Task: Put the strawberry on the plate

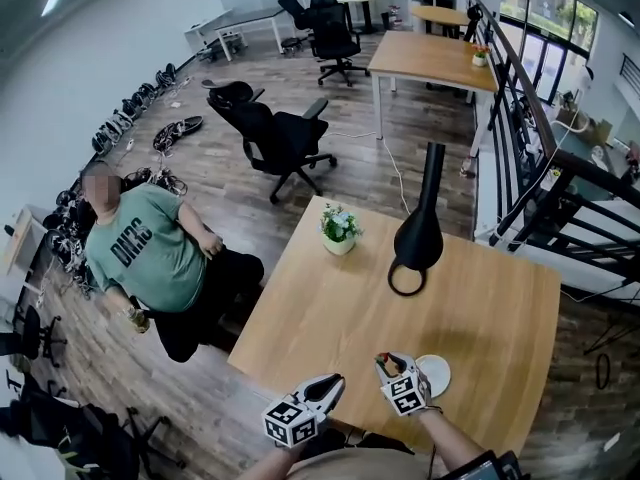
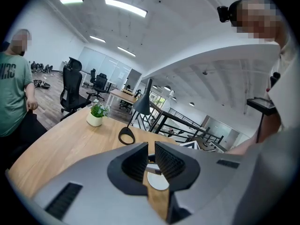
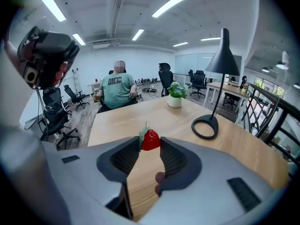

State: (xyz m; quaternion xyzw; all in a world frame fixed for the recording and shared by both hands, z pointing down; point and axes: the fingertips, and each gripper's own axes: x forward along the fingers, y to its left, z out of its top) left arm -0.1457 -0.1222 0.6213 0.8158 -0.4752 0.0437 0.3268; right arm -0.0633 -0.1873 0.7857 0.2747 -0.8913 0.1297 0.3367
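A red strawberry (image 3: 151, 140) with a green leaf cap sits pinched between the tips of my right gripper (image 3: 150, 143), which is shut on it above the wooden table (image 3: 140, 118). In the head view the right gripper (image 1: 388, 364) hangs just left of a small white plate (image 1: 438, 377) near the table's front edge, and the strawberry (image 1: 385, 359) shows as a red dot at its tip. My left gripper (image 1: 328, 387) is lower left, over the table's front edge, jaws drawn together with nothing in them. Through their narrow slit the plate (image 2: 158, 182) shows.
A black desk lamp (image 1: 418, 230) with a ring base and a small potted plant (image 1: 339, 229) stand at the table's far side. A person in a green shirt (image 1: 150, 250) sits left of the table. Office chairs and other desks fill the room behind.
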